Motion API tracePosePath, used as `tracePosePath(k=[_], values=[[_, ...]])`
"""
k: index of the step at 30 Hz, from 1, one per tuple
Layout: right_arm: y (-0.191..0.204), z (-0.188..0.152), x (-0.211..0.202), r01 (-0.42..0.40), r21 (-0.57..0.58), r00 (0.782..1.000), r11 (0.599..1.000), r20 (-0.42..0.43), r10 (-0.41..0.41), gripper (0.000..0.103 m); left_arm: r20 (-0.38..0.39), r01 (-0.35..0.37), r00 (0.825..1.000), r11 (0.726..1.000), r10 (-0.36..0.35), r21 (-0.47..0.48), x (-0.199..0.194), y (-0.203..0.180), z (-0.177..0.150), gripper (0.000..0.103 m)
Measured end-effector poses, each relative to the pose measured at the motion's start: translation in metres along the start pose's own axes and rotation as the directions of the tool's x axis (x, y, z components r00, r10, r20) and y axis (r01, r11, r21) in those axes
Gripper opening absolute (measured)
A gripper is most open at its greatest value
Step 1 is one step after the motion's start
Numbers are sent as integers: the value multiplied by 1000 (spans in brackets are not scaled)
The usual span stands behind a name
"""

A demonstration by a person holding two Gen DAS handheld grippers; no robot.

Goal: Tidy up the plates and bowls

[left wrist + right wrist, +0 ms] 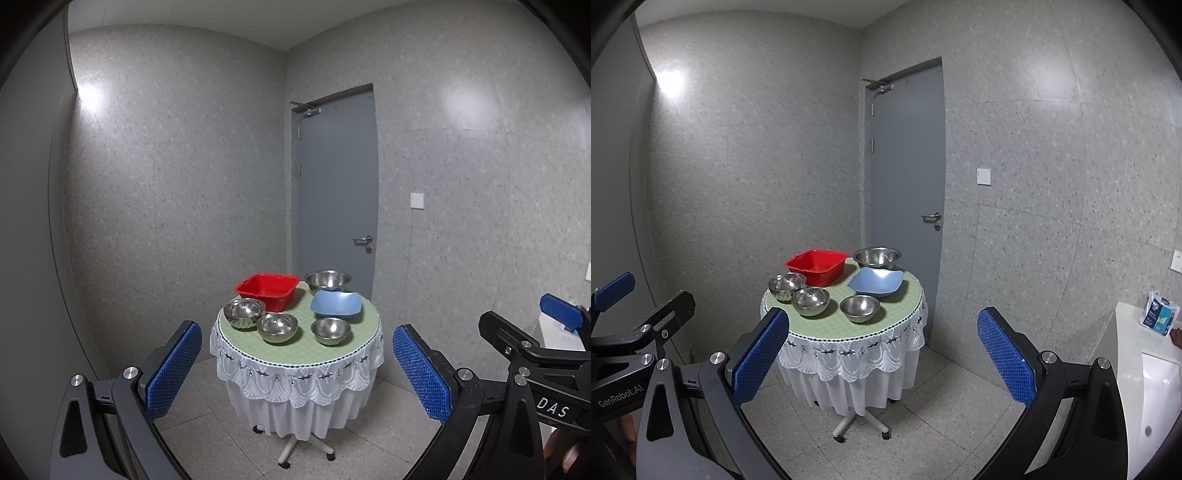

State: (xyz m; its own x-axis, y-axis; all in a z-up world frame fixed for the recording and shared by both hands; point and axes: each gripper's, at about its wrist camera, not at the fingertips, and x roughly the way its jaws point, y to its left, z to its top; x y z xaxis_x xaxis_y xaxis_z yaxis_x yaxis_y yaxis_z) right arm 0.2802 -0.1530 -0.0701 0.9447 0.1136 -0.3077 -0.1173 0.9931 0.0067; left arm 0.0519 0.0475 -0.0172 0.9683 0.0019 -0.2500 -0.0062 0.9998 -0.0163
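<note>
Steel bowls share the round table [364, 341] with a red basin [267, 290] and a blue plate [335, 303], all well ahead of me in front of the grey door [336, 177]. My left gripper [297, 373] and my right gripper [882, 356] both hang in the air with their blue pads spread wide, holding nothing. Stacked steel bowls [243, 313] sit at the table's left just before the basin, a large steel bowl [328, 280] stands at the back beside the basin, and two single steel bowls [277, 326] [330, 330] sit near the front edge, the right one just before the plate.
</note>
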Motion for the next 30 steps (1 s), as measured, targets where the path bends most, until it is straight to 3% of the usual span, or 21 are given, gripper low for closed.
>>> tracePosePath(k=[13,30], values=[[31,0,45,-1,12,999,1000,-39,2,103,-49,1,999,1000,-1,4,55,38,11,102],[78,26,133,67,79,996,995,-63,-62,103,-60,89,995,994,-85,58,190,113,55,102]])
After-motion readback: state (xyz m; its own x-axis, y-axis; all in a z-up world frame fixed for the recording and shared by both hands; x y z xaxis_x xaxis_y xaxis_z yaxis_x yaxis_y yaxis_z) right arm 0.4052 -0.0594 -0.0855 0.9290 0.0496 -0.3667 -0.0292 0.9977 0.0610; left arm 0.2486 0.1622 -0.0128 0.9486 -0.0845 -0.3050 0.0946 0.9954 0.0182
